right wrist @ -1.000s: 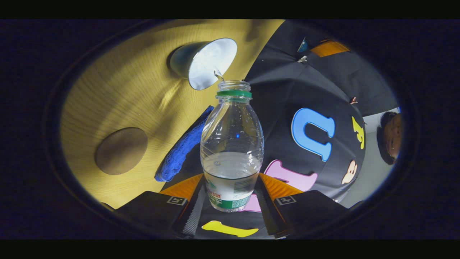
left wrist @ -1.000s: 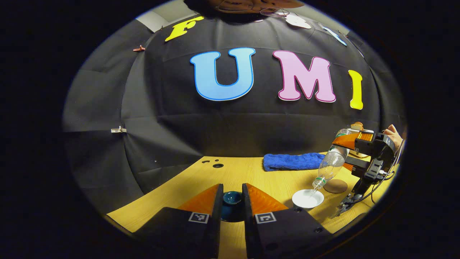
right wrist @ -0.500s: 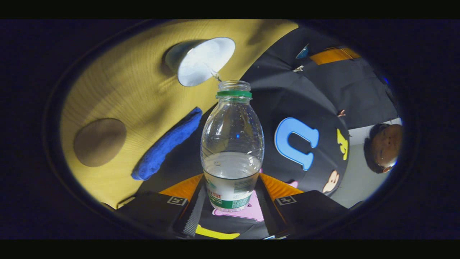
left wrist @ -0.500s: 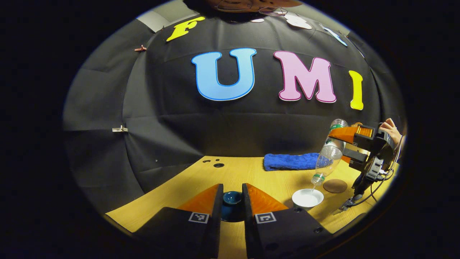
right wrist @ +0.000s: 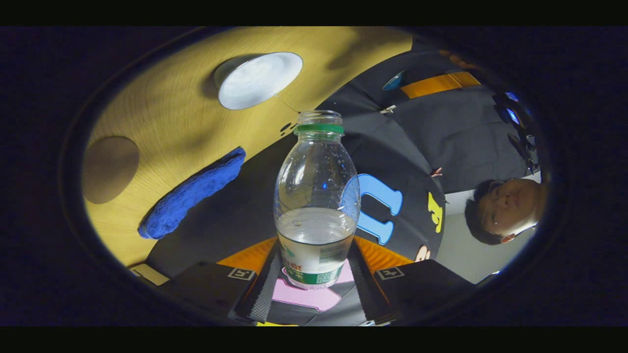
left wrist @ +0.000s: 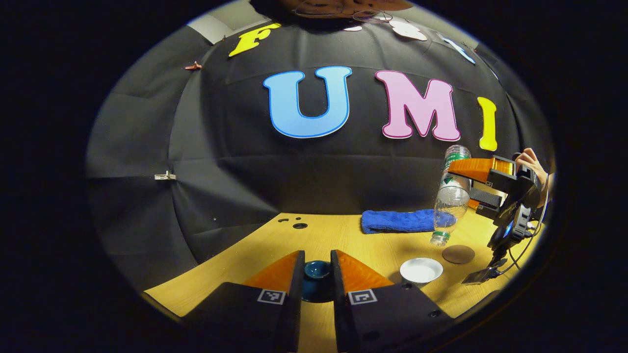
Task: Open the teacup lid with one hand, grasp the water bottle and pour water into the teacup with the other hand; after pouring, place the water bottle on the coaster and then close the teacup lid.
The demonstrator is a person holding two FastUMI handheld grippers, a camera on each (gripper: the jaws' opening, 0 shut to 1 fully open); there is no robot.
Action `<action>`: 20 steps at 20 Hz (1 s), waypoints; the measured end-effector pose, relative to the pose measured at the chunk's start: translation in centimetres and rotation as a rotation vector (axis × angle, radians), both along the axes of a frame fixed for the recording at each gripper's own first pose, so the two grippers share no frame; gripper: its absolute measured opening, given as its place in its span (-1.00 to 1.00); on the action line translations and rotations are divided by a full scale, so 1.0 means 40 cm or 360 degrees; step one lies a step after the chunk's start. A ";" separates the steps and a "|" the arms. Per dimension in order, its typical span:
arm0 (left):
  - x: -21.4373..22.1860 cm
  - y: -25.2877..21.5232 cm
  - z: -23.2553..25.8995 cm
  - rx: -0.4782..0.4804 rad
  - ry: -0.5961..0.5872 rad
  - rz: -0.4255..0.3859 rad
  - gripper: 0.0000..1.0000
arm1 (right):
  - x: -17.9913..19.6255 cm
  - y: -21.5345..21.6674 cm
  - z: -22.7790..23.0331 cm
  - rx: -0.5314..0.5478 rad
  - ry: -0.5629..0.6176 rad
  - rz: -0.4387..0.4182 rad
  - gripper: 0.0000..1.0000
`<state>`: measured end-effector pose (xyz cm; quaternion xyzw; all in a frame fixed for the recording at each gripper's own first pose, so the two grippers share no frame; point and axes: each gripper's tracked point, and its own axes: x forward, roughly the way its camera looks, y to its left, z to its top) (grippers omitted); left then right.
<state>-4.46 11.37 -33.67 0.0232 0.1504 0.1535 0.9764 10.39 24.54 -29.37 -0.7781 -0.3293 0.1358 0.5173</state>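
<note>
Bottle [right wrist: 316,196], clamped at its base by the right gripper [right wrist: 316,274], hangs mouth-down just above the teacup [left wrist: 421,270]; coaster [left wrist: 458,254] lies just right of the cup. Left gripper [left wrist: 317,279] grips the dark lid [left wrist: 317,270] nearer, left.

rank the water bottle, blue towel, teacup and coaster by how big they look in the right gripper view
1. water bottle, largest, though nearest the camera
2. blue towel
3. teacup and coaster look alike, so no ranking between them
</note>
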 end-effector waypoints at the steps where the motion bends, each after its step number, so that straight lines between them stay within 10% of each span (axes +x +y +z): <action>1: 0.002 -0.001 -0.002 -0.0004 0.0003 0.0000 -0.44 | 0.004 -0.003 -0.006 0.0005 0.0028 -0.0018 0.47; 8: 0.010 -0.017 -0.023 -0.0097 0.0019 0.0012 -0.29 | -0.014 -0.065 -0.213 0.0443 0.0990 -0.0353 0.48; 20: 0.078 -0.090 -0.022 -0.0101 0.0027 -0.0089 -0.36 | -0.129 0.013 -0.237 0.2114 0.2201 -0.0504 0.49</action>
